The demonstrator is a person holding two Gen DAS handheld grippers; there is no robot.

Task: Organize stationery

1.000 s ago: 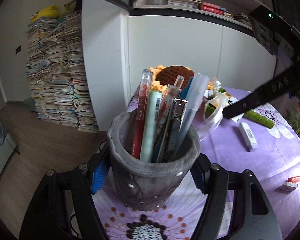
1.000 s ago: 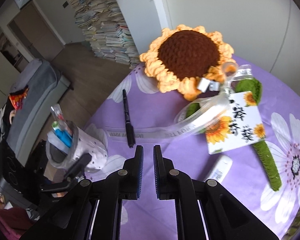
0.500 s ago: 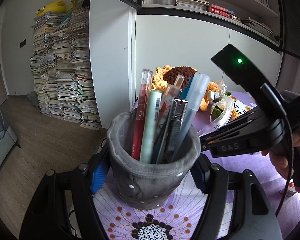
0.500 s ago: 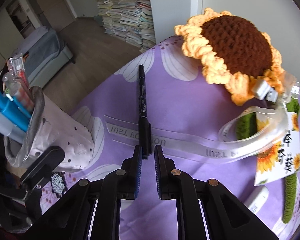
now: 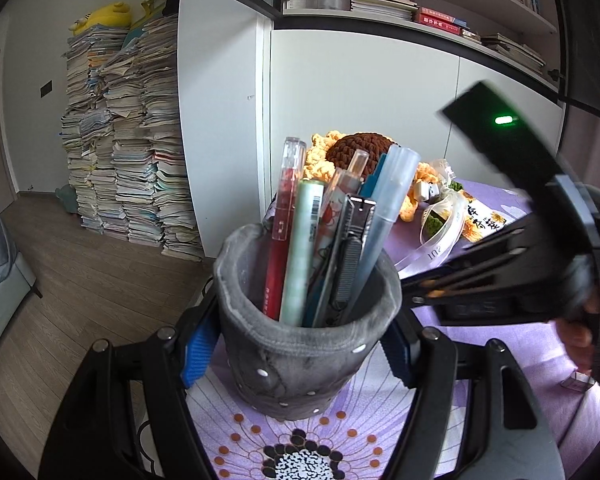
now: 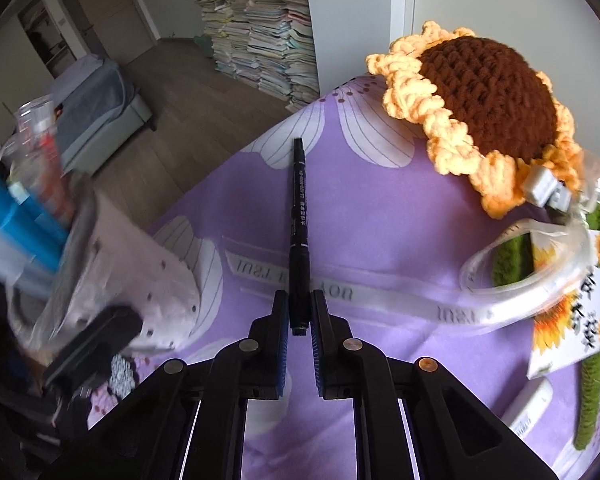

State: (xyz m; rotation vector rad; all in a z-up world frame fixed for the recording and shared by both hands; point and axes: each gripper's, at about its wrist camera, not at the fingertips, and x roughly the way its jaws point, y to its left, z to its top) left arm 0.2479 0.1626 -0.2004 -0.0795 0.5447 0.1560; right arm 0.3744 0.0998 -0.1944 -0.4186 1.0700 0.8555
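Table (image 6: 380, 216): purple flowered cloth; everything I handle sits on it.
Sunflower (image 6: 484, 96): crocheted, far right of my right fingers, its ribbon trailing across under the pen.
Cup (image 5: 306, 344): grey fabric, stuffed with pens, clamped on both sides by my left gripper (image 5: 300, 352); it stands to the left of the pen.
Right gripper (image 6: 300, 316): pointing steeply down, jaws nearly together, straddling the pen's near end; I cannot tell whether the pads press it yet.
Pen (image 6: 299, 216): black, flat on the cloth, long axis running straight away from my right fingers, in line with them.
Nearer hand: my right, already at the pen; I judge the lift goes leftward to the cup.
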